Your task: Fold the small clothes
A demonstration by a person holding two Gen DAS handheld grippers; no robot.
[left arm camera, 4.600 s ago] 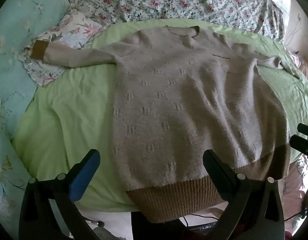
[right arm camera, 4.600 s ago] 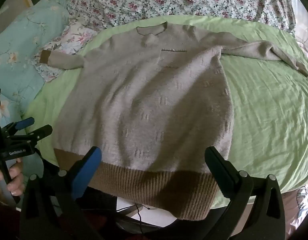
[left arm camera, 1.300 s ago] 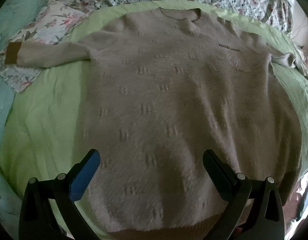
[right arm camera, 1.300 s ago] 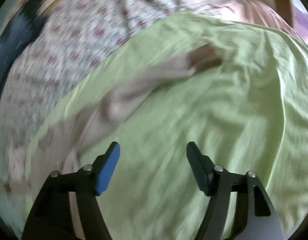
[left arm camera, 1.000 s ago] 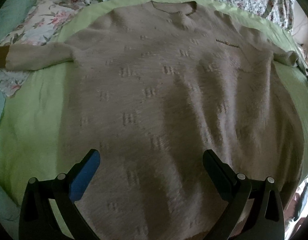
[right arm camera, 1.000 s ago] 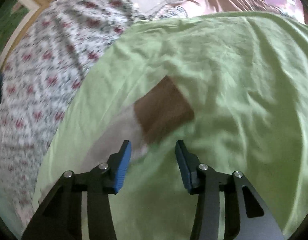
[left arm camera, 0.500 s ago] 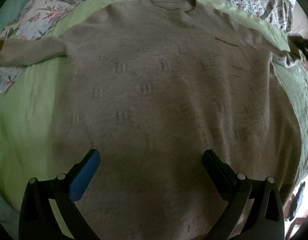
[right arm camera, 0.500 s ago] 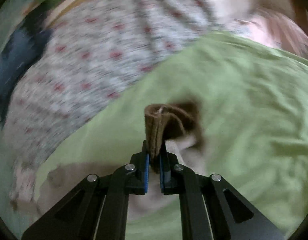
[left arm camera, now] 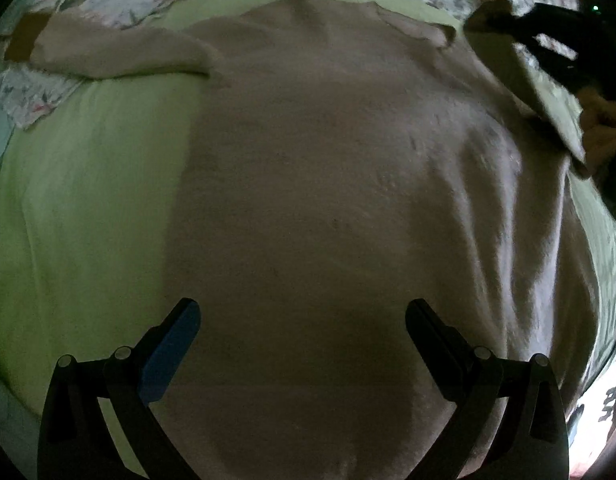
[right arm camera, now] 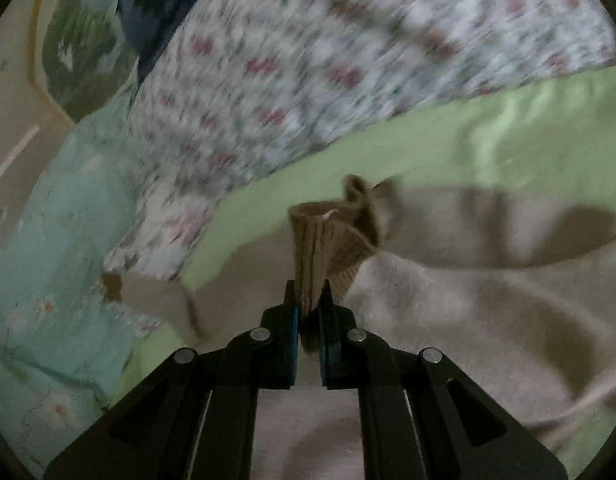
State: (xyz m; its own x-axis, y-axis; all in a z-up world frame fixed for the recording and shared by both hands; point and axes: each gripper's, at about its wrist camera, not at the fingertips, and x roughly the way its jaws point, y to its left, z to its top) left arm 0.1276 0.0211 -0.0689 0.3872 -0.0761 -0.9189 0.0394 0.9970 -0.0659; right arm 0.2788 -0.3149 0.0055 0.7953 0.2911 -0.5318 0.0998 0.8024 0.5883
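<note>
Since the earlier frame our right gripper (right arm camera: 308, 312) has clamped the brown ribbed cuff (right arm camera: 332, 240) and carried that sleeve in over the fuzzy beige knit sweater (left arm camera: 328, 200), which lies flat on the light green bedsheet (left arm camera: 87, 180). At upper left of the left wrist view, the other sleeve (left arm camera: 115, 52) lies stretched out, unfolded. Lower centre, our left gripper (left arm camera: 301, 340) hovers with jaws wide, holding nothing. We judge the fold barely begun: the second sleeve and body folds remain.
</note>
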